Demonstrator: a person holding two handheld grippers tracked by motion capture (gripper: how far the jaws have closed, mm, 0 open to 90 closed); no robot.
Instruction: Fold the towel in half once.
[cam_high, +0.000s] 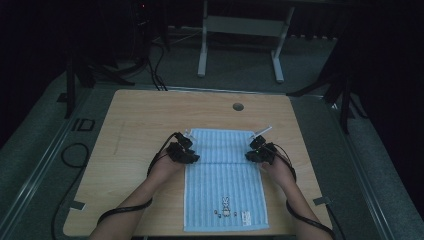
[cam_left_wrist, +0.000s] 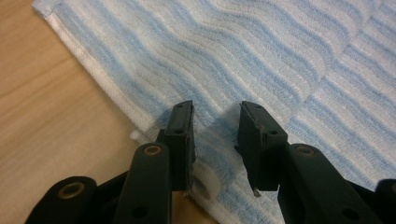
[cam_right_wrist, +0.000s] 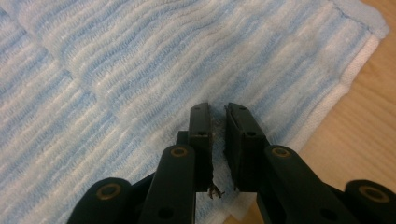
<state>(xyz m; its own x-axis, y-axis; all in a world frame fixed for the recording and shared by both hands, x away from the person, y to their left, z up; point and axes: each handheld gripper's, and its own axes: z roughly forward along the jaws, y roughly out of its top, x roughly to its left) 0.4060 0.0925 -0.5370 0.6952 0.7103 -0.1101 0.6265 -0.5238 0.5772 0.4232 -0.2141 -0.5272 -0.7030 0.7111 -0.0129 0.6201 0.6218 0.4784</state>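
A: Wood desk (cam_high: 135, 125), round cable hole (cam_high: 238, 106) near the far edge, white frame legs (cam_high: 202, 55) on the floor beyond. Nothing blocks the towel.

B: Towel (cam_high: 225, 180): blue-white wavy stripes, far part folded over, rabbit print near the front edge, mid-desk.

A: Tongs?

B: Left tongs (cam_left_wrist: 215, 135) part open over the towel's left edge. Right tongs (cam_right_wrist: 218, 135) narrow gap at its right edge; can't tell if pinching.

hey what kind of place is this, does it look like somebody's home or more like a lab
Most likely a lab or recording room, not a home. A bare light wooden table with a round cable hole stands on grey carpet, black stand legs and loose black cables lie behind it, and the dark surroundings look curtained off.
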